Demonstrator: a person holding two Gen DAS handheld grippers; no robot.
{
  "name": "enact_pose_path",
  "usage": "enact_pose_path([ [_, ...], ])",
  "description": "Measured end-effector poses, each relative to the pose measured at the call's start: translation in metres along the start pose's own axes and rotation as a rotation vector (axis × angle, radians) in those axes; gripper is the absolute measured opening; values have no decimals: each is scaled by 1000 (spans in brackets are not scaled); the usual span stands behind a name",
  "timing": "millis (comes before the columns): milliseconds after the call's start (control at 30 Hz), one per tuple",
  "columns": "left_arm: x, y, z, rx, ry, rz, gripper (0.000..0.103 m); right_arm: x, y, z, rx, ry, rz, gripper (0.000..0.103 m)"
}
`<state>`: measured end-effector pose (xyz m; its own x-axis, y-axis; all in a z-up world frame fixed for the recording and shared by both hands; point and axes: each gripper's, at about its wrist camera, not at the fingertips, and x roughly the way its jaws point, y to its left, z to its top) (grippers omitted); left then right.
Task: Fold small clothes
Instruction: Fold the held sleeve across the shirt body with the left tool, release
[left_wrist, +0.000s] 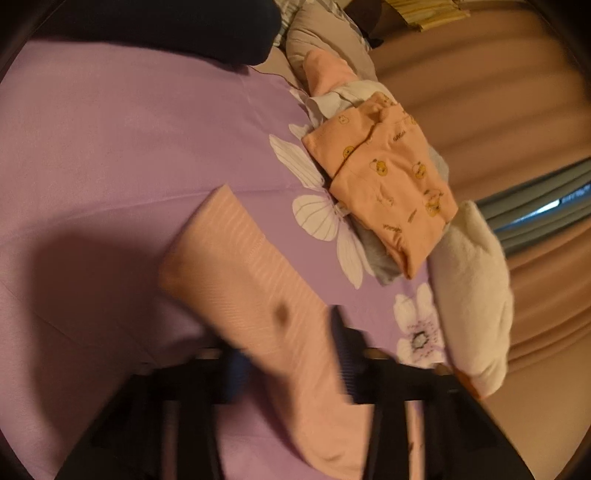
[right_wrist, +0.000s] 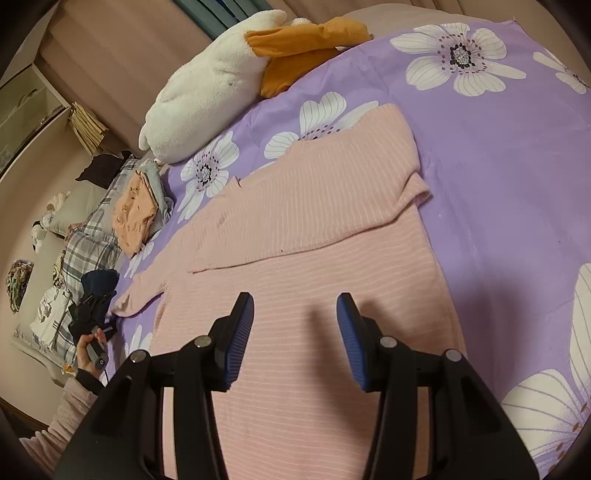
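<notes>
Pink ribbed fabric of a small top is being shown spread flat on a bed under a purple bedspread printed with white flowers. In the right wrist view, one sleeve is being seen folded across the body of the garment, and the right tool is being held just above the lower part of the body, its two blue pads apart with nothing pressed between them. At the left edge of that view, the left tool is being held by a hand in a pale pink sleeve, at the end of the other sleeve of the top. In the left wrist view, which is being blurred by motion, that sleeve is being pinched between the narrowed pads of the left tool, with the cloth running out ahead over the bedspread. Beyond the sleeve, a stack of folded small clothes is being kept near the edge of the bed, topped by an orange piece with a yellow cartoon print. Beside that stack, a white plush toy with orange parts is being seen lying along the bed's edge. Plaid pillows are being seen past the stack.
</notes>
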<state>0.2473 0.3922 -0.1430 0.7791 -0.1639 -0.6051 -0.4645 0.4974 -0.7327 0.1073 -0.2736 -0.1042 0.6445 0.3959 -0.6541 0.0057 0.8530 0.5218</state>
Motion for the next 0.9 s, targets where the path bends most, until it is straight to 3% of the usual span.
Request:
enact_pose_path([
  [67, -2, -10, -1, 49, 7, 54, 6, -2, -1, -2, -5, -3, -2, 47],
  [133, -7, -25, -5, 100, 2, 66, 6, -5, -4, -3, 1, -8, 6, 47],
  [367, -27, -120, -34, 337, -7, -9, 5, -13, -11, -8, 28, -26, 34, 48],
  [500, -30, -182, -68, 477, 11, -65, 5, -21, -17, -11, 29, -39, 51, 48],
  [700, -9, -261, -147, 663, 92, -111, 5, -34, -32, -17, 57, -61, 67, 49],
  [900, 33, -299, -245, 837, 185, -90, 5, -41, -49, -23, 80, -64, 55, 49],
])
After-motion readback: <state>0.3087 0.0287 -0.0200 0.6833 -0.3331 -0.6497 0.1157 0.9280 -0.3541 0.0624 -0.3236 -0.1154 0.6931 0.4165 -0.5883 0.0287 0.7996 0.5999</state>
